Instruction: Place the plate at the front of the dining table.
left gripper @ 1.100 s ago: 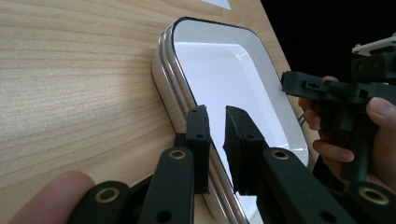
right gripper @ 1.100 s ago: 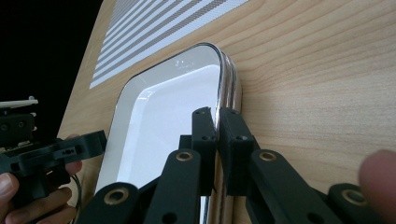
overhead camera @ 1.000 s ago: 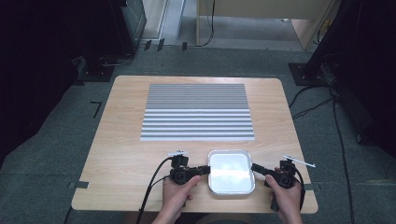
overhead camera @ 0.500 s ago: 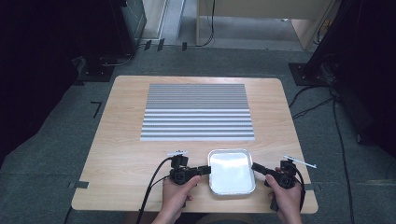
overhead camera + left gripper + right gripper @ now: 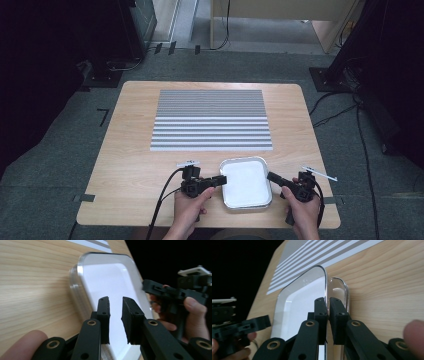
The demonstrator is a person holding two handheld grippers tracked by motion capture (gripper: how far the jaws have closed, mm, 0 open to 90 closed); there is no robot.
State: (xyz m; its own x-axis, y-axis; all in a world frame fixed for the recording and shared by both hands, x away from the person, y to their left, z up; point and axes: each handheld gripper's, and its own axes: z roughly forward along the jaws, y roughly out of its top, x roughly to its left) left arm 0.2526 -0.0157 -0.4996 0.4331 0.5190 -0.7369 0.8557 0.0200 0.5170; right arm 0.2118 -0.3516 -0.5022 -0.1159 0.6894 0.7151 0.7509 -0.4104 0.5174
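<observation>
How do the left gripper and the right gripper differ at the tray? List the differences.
The left gripper has a clear gap between its jaws, with no tray rim seen pinched in it; the right gripper has its jaws shut on the tray rim. The left one is at the tray's left edge, the right one at its right edge. Both are hand-held, black, and aimed at the same tray.
</observation>
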